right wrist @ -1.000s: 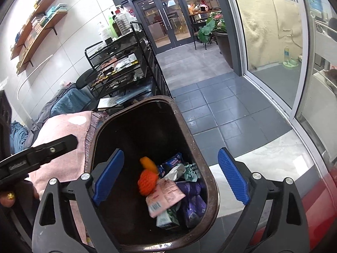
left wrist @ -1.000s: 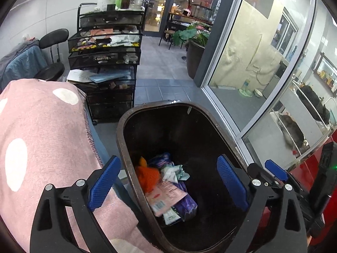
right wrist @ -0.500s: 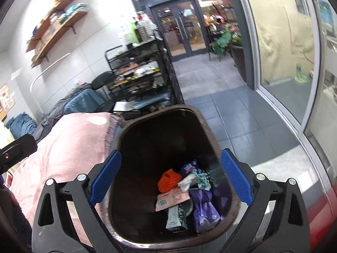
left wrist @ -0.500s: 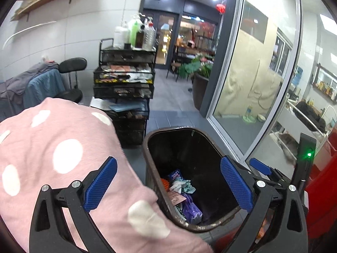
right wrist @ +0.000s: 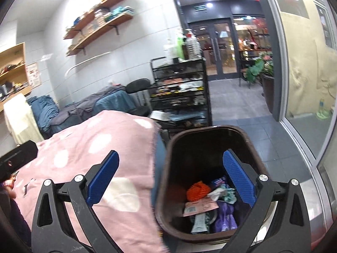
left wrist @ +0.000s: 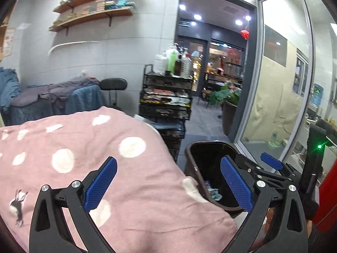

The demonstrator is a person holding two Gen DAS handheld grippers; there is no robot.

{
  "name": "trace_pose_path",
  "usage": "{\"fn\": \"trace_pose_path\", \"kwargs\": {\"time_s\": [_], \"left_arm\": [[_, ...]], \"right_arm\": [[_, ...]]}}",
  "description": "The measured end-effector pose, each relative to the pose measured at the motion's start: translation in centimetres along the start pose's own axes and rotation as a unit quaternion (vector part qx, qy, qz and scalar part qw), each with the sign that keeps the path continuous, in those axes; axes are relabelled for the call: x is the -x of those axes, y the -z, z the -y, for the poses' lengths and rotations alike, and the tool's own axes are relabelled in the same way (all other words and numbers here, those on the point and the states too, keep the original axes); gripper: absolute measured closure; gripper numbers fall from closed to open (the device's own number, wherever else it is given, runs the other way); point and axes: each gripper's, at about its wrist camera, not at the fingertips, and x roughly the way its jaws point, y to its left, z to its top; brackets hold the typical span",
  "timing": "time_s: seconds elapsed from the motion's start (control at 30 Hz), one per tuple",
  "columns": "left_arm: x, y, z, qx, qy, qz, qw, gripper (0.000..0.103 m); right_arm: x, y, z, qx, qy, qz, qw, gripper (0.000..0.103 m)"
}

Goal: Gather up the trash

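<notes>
Place: I stood in what looked like a small salon or treatment shop.
Wall: I saw wooden shelves [left wrist: 92,14] stacked with folded towels.
Trolley: a black tiered cart [right wrist: 181,92] carried bottles [left wrist: 172,60] and supplies.
Furniture: a couch draped in blue and grey cloth [left wrist: 56,97], with a black stool [left wrist: 113,84] beside it.
Front: glass doors [right wrist: 219,48] opened onto a lit shopfront.

A black wire cart [left wrist: 166,103] carries bottles [left wrist: 173,60]; wooden shelves [left wrist: 92,14] hang up-left of it, a potted plant [left wrist: 228,97] stands right.

No legible text (signs blurred)
</notes>
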Motion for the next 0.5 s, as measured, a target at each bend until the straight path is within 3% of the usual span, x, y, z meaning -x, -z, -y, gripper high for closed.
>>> {"fn": "trace_pose_path", "kwargs": {"time_s": [0.23, 0.5], "left_arm": [[3.9, 1.4, -1.8, 0.021, -0.068, 0.050, 0.9962, 0.005], [7.2, 3.0, -4.1, 0.056, -0.108, 0.072, 0.9900, 0.005]], "right_arm": [[2.1, 0.4, -4.0, 0.042, -0.026, 0.022, 0.998, 0.006], [4.8, 1.8, -7.7, 0.076, -0.065, 0.039, 0.994, 0.006]]}}
